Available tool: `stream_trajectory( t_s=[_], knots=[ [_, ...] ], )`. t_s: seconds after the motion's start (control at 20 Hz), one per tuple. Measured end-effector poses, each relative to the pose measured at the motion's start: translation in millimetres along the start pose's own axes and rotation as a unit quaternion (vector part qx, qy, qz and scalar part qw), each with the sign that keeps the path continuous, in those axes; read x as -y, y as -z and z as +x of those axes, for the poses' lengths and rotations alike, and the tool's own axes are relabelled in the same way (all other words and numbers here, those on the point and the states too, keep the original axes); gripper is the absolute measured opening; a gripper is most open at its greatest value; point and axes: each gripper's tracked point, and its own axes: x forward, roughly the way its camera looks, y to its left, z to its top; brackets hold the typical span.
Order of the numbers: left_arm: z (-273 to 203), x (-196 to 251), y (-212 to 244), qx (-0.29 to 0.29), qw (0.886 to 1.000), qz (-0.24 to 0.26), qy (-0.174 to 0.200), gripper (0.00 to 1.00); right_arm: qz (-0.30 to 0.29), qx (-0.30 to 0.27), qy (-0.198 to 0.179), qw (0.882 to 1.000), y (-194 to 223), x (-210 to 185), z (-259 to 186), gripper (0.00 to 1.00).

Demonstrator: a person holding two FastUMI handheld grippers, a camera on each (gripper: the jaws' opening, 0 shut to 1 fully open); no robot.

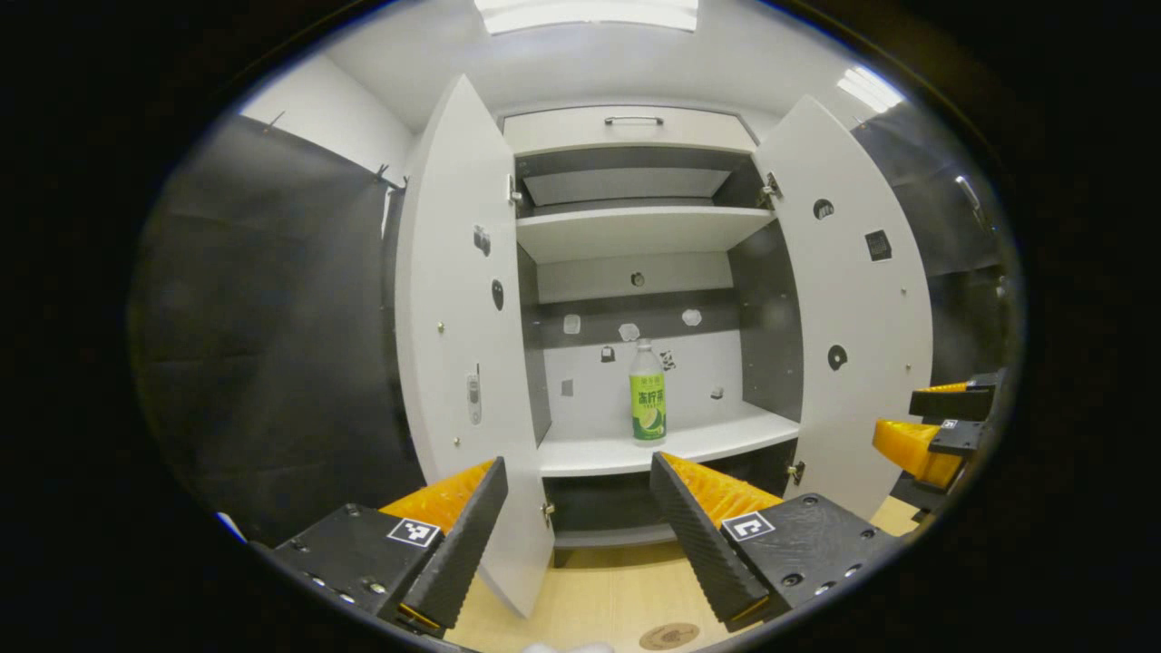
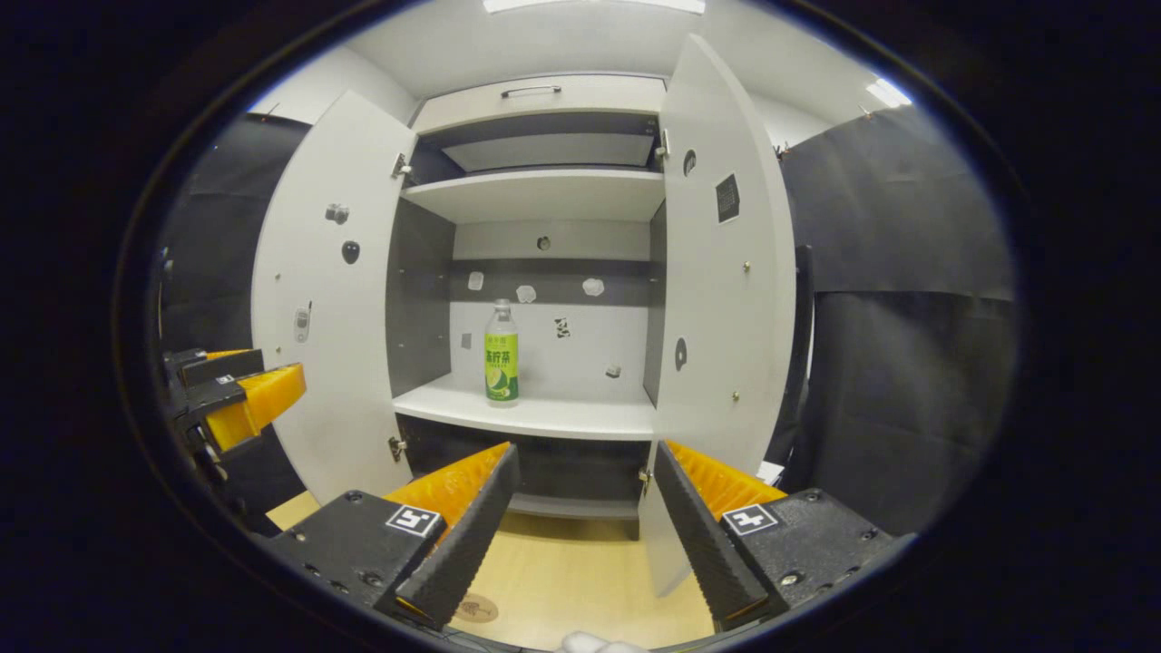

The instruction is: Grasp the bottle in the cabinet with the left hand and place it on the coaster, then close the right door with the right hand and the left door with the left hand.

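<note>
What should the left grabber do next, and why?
Probably reach the left gripper forward toward the bottle. Its fingers are open and hold nothing, the bottle stands upright on the cabinet shelf, and both doors are wide open.

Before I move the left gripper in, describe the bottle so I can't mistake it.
The white cabinet stands with both doors open. On its lower shelf, near the middle, the bottle stands upright: clear, white cap, bright green label, the sole freestanding thing there.

Bottle [image 1: 648, 393] w/ green label: large characters printed, too small to read. Square b/w marker tags on each claw, no legible text.
</note>
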Motion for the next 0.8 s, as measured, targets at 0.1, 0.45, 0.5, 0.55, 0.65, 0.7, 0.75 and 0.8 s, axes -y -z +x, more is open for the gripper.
stream_trajectory(
  t_s=[0.1,0.45,0.5,0.55,0.65,0.7,0.75,0.8],
  knots=[
    [15,4,-2,0.0,1.0,-0.004,0.007,0.97,-0.001,-0.001,0.001,1.0,-2,1,2,0.98],
    [101,27,-30,0.04,0.999,-0.001,0.037,0.97,-0.002,-0.016,0.015,1.0,-6,9,4,0.98],
    [117,33,-34,0.045,0.998,0.001,0.042,0.97,-0.001,-0.017,0.017,1.0,-7,9,4,0.98],
    [133,37,-38,0.052,0.998,0.004,0.044,0.97,0.0,-0.018,0.019,1.0,-10,9,4,0.98],
    [162,46,-44,0.058,0.997,0.006,0.045,0.97,0.004,-0.022,0.02,1.0,-13,7,1,0.98],
    [176,50,-48,0.061,0.997,0.007,0.044,0.96,0.004,-0.023,0.021,1.0,-14,7,0,0.98],
    [188,55,-51,0.063,0.997,0.008,0.044,0.97,0.003,-0.025,0.022,0.999,-15,7,-2,0.98],
    [202,59,-53,0.067,0.997,0.007,0.047,0.97,0.002,-0.026,0.023,0.999,-15,6,-3,0.98]
  ],
)
